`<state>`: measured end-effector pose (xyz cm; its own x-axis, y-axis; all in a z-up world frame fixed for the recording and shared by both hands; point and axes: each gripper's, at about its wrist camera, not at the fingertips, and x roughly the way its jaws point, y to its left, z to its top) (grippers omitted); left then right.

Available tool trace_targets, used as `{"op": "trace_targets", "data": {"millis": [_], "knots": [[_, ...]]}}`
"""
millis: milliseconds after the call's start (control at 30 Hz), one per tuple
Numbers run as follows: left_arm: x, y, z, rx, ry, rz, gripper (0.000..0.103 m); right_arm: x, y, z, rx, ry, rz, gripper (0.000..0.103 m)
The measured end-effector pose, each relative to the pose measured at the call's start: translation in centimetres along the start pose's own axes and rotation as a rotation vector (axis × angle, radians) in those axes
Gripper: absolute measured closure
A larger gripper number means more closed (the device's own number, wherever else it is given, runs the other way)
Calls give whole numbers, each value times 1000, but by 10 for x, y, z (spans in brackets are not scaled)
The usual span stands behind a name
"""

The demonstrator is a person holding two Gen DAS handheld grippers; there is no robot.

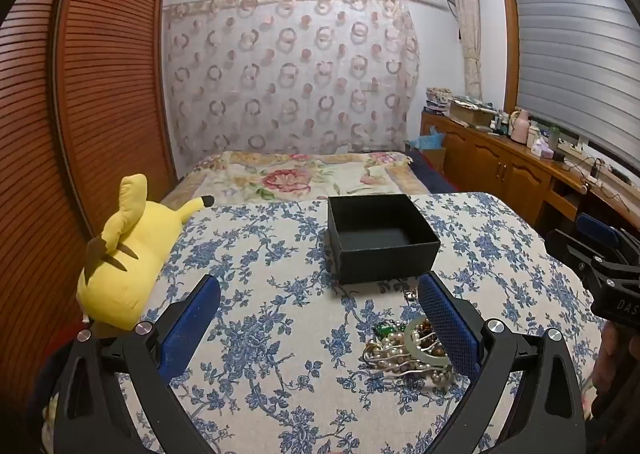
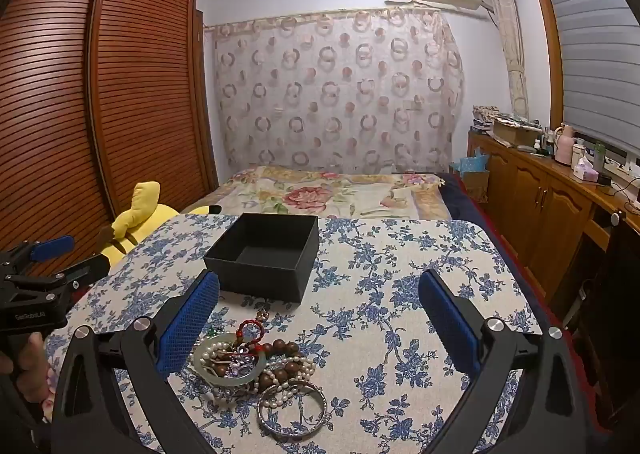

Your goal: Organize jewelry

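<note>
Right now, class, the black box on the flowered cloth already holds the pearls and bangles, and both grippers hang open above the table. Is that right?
Not quite. The black box is empty; the jewelry pile lies on the flowered cloth in front of it, as the right wrist view shows. The left gripper and right gripper are indeed open.

My left gripper [image 1: 319, 328] and right gripper [image 2: 319, 328] were built alike: matte black frames with triangular cut-outs, round silver screws at the pivots, and fingers [image 2: 188, 328] faced in blue mesh-textured pads. The left one's body carried small white lettering, and the right's showed pale embossed letters.
</note>
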<state>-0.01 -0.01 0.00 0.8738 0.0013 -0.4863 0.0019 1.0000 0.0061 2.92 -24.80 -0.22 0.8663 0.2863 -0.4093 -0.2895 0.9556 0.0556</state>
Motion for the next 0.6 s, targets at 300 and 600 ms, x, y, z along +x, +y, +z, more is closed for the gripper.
{"op": "trace_targets", "data": {"millis": [300,600], "knots": [[0,0,0,-3,-1,-3,8,1,1,0,2,6,0,2],[0,0,0,-3,-2,-2,7,0,1,1,1,7,1,2]]}}
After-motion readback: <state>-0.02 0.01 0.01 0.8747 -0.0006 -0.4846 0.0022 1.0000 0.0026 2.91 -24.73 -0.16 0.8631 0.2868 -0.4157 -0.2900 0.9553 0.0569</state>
